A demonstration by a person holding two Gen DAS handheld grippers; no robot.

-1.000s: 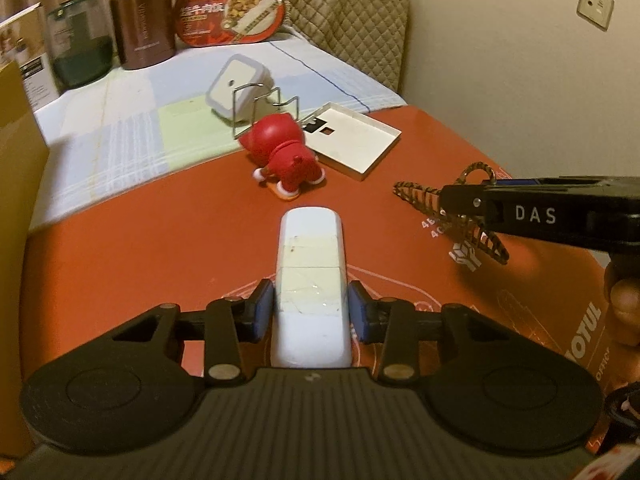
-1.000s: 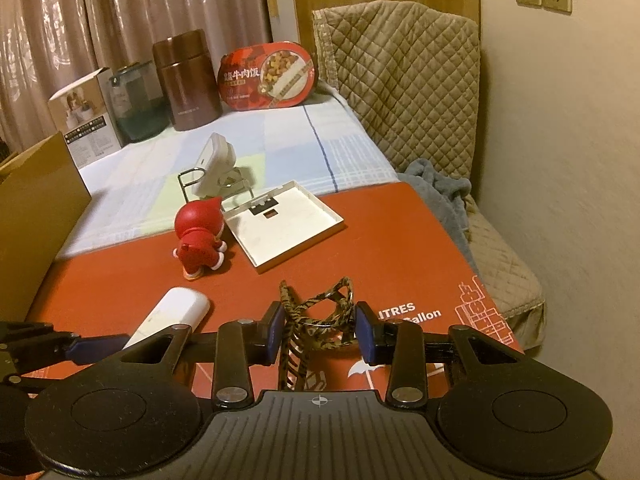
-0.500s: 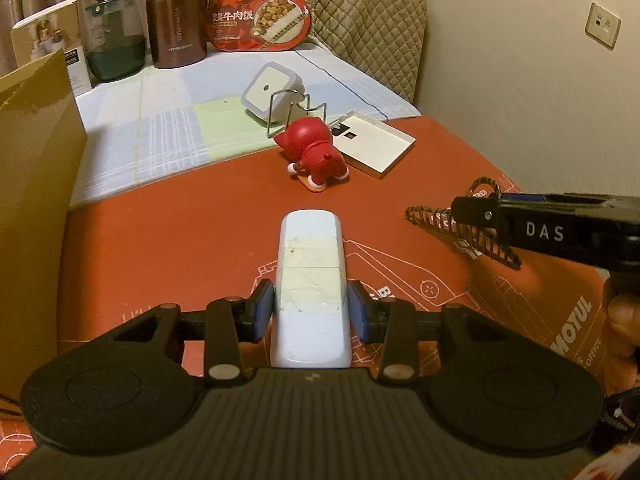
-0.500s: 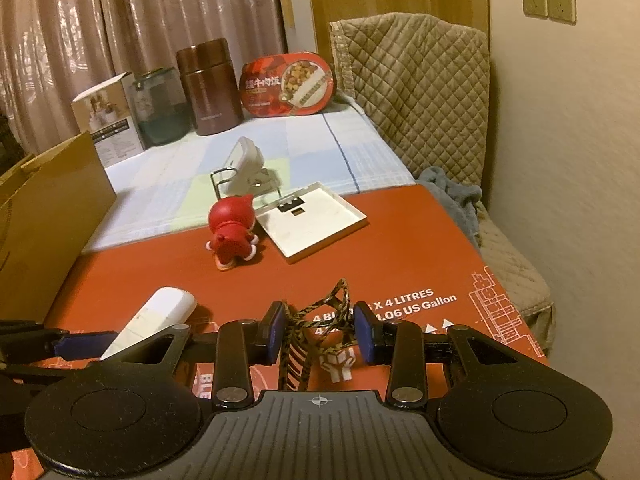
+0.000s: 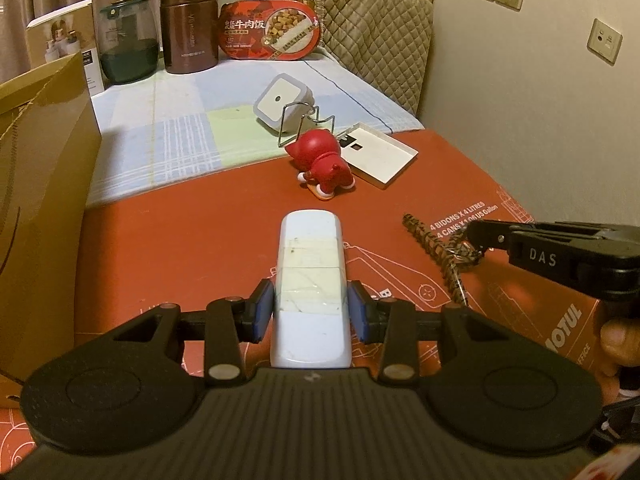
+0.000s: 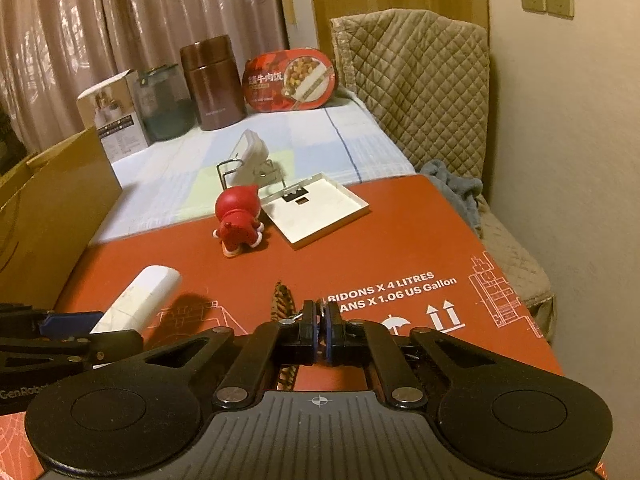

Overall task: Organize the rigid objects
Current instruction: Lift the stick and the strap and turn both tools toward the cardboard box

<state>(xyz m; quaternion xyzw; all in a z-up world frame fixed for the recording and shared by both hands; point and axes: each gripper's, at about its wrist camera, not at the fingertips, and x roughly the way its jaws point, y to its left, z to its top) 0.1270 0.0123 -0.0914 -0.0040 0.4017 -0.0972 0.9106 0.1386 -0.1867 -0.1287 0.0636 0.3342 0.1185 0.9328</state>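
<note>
My left gripper is shut on a white oblong device, blue pads pressing on its two long sides, a little above the red mat. In the right wrist view the same white device sticks out at lower left. My right gripper is shut on a leopard-print braided strap with a small metal ring at the pads. From the left wrist view the right gripper reaches in from the right with the strap hanging from its tip over the mat.
A red figurine stands mid-mat beside a shallow white tray. Behind them a white square gadget leans in a wire stand. A cardboard box walls the left side. Jars, a flask and a food package line the back.
The right gripper's jaws have closed from a loose hold to tight on the strap. The left gripper has drawn back and up with the white device, so the figurine looks farther away.
</note>
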